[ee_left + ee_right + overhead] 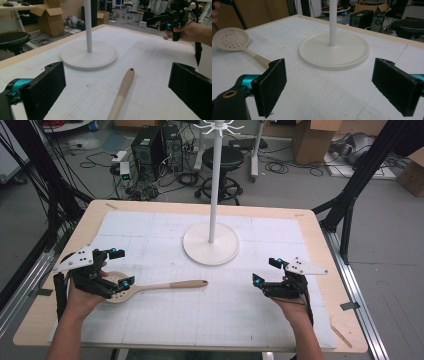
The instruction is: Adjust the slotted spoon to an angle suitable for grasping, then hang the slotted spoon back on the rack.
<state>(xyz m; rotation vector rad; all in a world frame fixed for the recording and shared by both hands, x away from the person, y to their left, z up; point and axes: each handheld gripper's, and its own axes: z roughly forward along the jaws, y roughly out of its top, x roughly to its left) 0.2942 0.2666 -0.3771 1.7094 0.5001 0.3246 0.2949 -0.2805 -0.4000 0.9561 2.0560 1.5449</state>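
1. A wooden slotted spoon (150,287) lies flat on the white gridded mat (210,315), left of the table's middle, its handle pointing toward the centre and its perforated bowl at the left end.
2. In the right gripper view the bowl (231,39) shows its holes and rests on the mat well apart from the stand; in the left gripper view the handle (123,92) runs up between the two black jaws, ending in a small hanging hole.
3. The left gripper (121,268) hovers over the spoon's bowl end with its jaws spread wide, one on each side of the handle and touching nothing.
4. The right gripper (266,271) sits near the table's right side, well apart from the spoon, its jaws also spread wide and empty.
5. A white stand with a round base (210,244) and a thin upright pole (215,180) stands on the mat beyond the spoon, between the two grippers and farther back.
6. The mat covers a light wooden table (320,240); behind it on the floor are a black stool (223,160), computer towers (156,145) and cardboard boxes (312,137).
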